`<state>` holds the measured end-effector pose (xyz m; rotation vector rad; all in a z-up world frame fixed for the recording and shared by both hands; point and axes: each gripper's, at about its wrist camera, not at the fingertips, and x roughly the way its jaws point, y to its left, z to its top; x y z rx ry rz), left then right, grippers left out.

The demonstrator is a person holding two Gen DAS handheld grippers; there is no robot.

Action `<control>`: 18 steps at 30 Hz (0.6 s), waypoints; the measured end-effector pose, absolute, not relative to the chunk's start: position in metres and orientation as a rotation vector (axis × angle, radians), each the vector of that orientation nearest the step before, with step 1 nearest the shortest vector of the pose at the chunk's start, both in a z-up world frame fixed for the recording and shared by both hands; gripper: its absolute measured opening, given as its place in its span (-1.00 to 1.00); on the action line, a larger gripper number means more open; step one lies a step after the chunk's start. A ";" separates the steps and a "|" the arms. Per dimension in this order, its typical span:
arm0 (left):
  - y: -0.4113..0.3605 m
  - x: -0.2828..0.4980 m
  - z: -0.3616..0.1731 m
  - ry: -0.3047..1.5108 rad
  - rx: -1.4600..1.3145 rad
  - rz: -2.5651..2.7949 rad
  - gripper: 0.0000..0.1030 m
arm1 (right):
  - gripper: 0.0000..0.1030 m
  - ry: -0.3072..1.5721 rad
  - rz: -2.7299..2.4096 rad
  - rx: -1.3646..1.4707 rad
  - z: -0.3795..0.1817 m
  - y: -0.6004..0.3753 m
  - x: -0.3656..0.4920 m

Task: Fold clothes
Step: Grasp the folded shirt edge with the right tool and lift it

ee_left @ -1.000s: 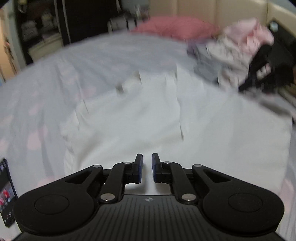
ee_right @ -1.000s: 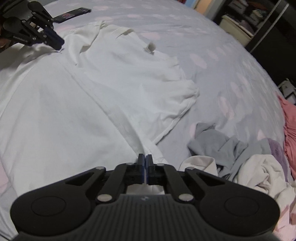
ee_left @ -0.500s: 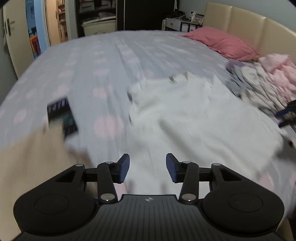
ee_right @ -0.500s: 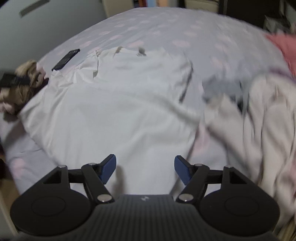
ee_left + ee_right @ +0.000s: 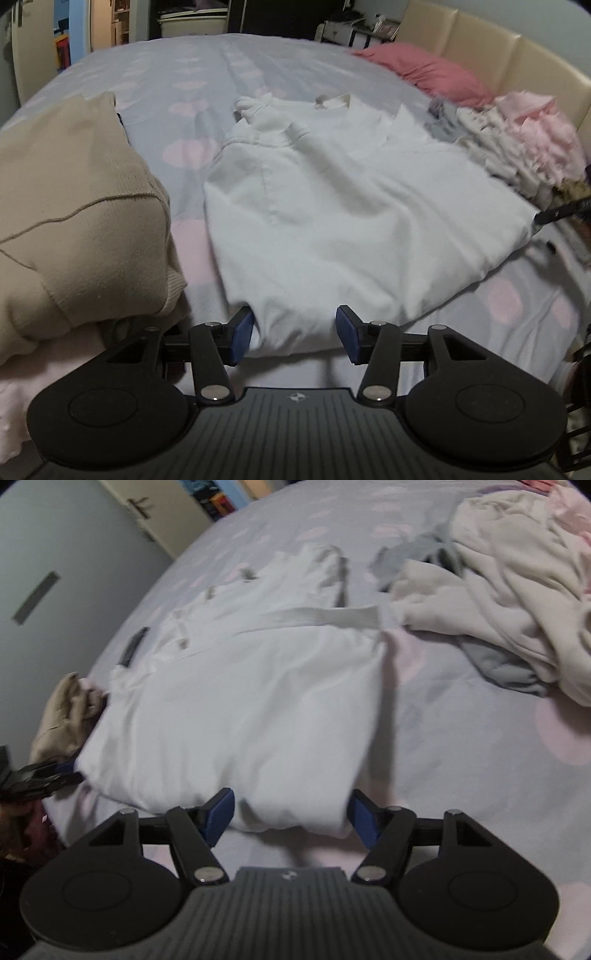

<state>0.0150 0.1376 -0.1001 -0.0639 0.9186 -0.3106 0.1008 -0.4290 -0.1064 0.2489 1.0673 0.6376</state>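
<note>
Hovering over the grey spotted bedsheet (image 5: 229,59), my left gripper (image 5: 294,334) has just been opening, its jaws apart around the near hem of the white shirt (image 5: 332,206) without pinching it. My right gripper (image 5: 291,814) has closed slightly yet stands wide, released, a hem corner between its pads. A beige sweater (image 5: 74,206) sits at nine o'clock, heaped laundry (image 5: 517,590) at two.

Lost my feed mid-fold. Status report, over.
Left gripper and right gripper open, jaws just widened, each straddling a near hem corner. White shirt flat on bed, sleeves folded in. Beige sweater crowds its left edge.
</note>
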 end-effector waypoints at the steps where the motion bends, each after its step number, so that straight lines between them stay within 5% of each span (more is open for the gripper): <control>1: 0.141 0.016 -0.102 0.917 -0.090 -0.318 -0.09 | 0.32 1.058 0.654 0.259 -0.105 -0.430 0.100; 11: 0.149 0.015 -0.114 0.976 -0.145 -0.320 -0.02 | 0.30 1.053 0.685 0.279 -0.114 -0.434 0.102; 12: 0.148 0.016 -0.115 0.975 -0.147 -0.340 -0.06 | 0.20 1.058 0.683 0.268 -0.115 -0.433 0.103; 14: 0.144 0.021 -0.123 1.023 -0.154 -0.357 -0.61 | -0.41 1.068 0.680 0.248 -0.118 -0.430 0.104; 15: 0.142 0.025 -0.126 1.050 -0.156 -0.358 -0.73 | -0.80 1.075 0.678 0.234 -0.120 -0.428 0.104; 18: 0.148 0.027 -0.120 1.063 -0.197 -0.385 -0.91 | -0.88 1.115 0.667 0.157 -0.118 -0.423 0.104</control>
